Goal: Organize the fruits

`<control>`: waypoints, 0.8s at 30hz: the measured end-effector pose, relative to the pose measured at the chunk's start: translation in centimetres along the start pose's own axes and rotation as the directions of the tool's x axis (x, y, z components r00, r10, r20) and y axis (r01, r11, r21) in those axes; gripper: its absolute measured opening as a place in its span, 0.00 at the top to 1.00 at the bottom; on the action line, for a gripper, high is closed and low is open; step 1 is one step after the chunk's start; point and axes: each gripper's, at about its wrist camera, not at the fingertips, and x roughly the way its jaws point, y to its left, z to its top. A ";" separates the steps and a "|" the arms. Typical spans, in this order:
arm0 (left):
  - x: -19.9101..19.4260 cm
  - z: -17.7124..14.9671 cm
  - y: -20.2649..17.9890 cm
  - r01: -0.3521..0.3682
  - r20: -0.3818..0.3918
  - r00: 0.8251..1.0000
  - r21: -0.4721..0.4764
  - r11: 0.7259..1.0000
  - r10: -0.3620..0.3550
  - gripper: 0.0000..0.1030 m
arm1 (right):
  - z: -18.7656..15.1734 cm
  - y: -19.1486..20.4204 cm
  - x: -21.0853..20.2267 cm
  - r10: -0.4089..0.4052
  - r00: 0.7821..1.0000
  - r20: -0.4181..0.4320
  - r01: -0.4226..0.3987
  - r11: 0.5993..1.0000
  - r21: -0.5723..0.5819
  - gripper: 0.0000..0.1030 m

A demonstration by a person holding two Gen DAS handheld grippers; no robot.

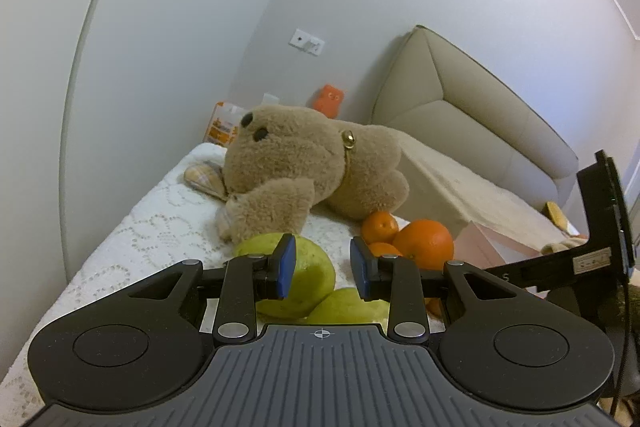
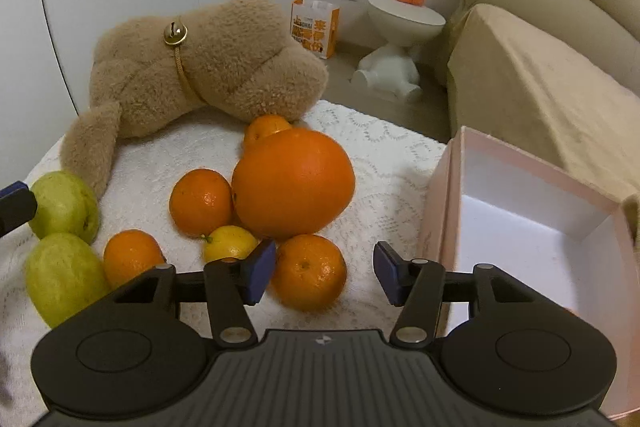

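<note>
Right wrist view: right gripper (image 2: 324, 273) jaws spread, empty, straddling a small mandarin (image 2: 309, 271) on the lace-covered bed (image 2: 376, 163) beside the pink box (image 2: 520, 211). Light, firm, slightly yielding; take it across its middle.

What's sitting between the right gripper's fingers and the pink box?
Nothing: in the right wrist view, only bare white lace cloth separates the right gripper from the pink box. A small orange sits between the open jaws.
</note>
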 end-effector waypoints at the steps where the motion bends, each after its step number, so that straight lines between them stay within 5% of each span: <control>1: 0.0 0.0 0.1 0.002 0.000 1.000 -0.003 1.000 -0.002 0.67 | 0.1 0.0 0.2 0.009 1.000 -0.009 -0.009 1.000 0.009 0.47; 11: -0.4 -0.2 -0.5 0.015 -0.035 0.999 0.000 1.000 -0.015 0.67 | -2.4 1.8 -2.5 0.046 0.999 0.002 -0.046 0.995 -0.087 0.59; 19: -1.1 -1.7 -4.5 -0.024 -0.100 0.994 0.211 0.977 0.046 0.66 | -7.7 1.7 -7.3 0.099 0.994 0.048 -0.097 0.994 -0.041 0.59; 24: -1.5 -2.4 -6.3 -0.079 -0.110 0.987 0.298 0.951 0.116 0.66 | -11.2 -0.2 -9.6 0.017 0.993 0.113 -0.019 1.000 0.011 0.59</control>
